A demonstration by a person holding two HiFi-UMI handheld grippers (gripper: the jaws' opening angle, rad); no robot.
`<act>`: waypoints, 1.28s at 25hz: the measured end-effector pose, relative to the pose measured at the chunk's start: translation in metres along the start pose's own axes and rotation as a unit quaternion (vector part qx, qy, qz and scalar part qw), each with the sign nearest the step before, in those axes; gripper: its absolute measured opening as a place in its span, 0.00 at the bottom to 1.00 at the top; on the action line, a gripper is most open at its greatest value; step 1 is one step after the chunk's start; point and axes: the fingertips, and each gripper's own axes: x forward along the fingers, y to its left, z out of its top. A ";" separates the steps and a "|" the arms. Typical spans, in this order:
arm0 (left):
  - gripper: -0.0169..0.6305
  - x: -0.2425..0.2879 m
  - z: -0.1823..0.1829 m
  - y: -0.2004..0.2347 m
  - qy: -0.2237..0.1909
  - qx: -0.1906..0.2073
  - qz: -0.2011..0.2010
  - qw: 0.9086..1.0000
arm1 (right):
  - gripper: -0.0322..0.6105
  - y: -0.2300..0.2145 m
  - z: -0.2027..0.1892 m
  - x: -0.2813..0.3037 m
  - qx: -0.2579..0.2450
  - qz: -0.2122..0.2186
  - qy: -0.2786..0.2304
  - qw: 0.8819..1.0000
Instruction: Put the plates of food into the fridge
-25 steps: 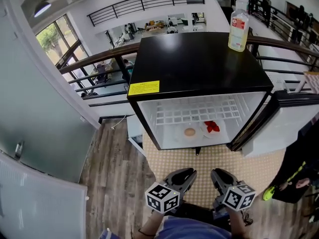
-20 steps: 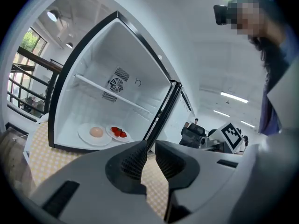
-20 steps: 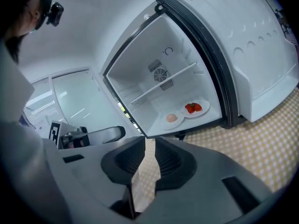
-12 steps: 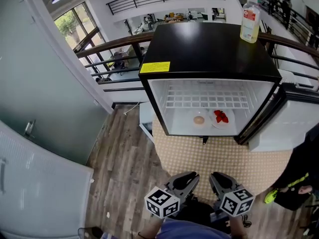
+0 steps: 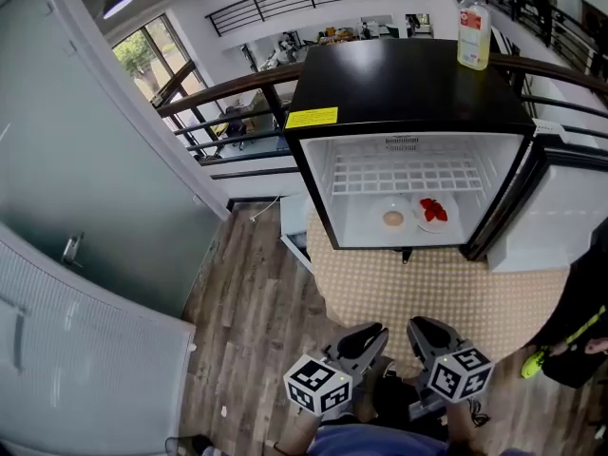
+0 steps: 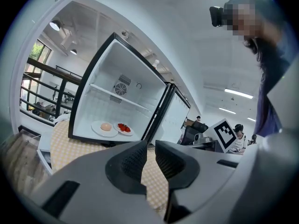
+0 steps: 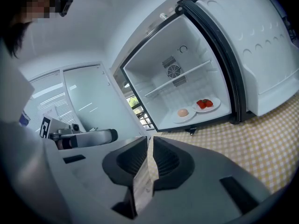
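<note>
The black mini fridge (image 5: 408,84) stands with its door open. On its floor lie two white plates, one with a pale round bun (image 5: 392,218) and one with red fruit (image 5: 434,211). Both grippers hang low, close to my body and well short of the fridge. The left gripper (image 5: 372,332) has a narrow gap between its jaws and holds nothing. The right gripper (image 5: 425,329) is closing, also with nothing between its jaws. The left gripper view shows its jaws (image 6: 150,146) below the bun plate (image 6: 105,127) and the fruit plate (image 6: 124,128). The right gripper view shows its jaws (image 7: 150,141) and both plates (image 7: 183,113) (image 7: 205,104).
A plastic bottle (image 5: 474,17) stands on the fridge top. The fridge door (image 5: 551,207) swings out to the right. A checkered mat (image 5: 427,283) lies before the fridge on wood flooring. A person's leg (image 5: 584,331) is at the right edge, with a railing behind and a glass wall at left.
The head view has shifted, so the fridge now sits further right and a little farther off. The grippers stay low by my body. The plates have not moved.
</note>
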 end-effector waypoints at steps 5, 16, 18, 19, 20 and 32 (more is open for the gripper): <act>0.12 -0.060 -0.020 -0.001 0.009 0.012 0.013 1.000 | 0.13 0.036 -0.023 -0.004 -0.002 0.001 -0.001 1.000; 0.12 -0.203 -0.081 -0.040 0.000 -0.006 0.000 1.000 | 0.12 0.164 -0.119 -0.052 0.013 0.006 -0.008 1.000; 0.12 -0.219 -0.095 -0.052 -0.001 -0.015 -0.010 1.000 | 0.12 0.177 -0.139 -0.065 0.014 0.001 -0.006 1.000; 0.12 -0.226 -0.101 -0.058 0.000 -0.018 -0.015 1.000 | 0.12 0.183 -0.147 -0.072 0.014 -0.002 -0.006 1.000; 0.12 -0.232 -0.106 -0.064 0.001 -0.020 -0.020 1.000 | 0.12 0.187 -0.155 -0.079 0.013 -0.005 -0.007 1.000; 0.12 -0.267 -0.123 -0.129 -0.003 0.005 -0.065 0.998 | 0.12 0.208 -0.180 -0.151 0.003 -0.038 -0.034 0.999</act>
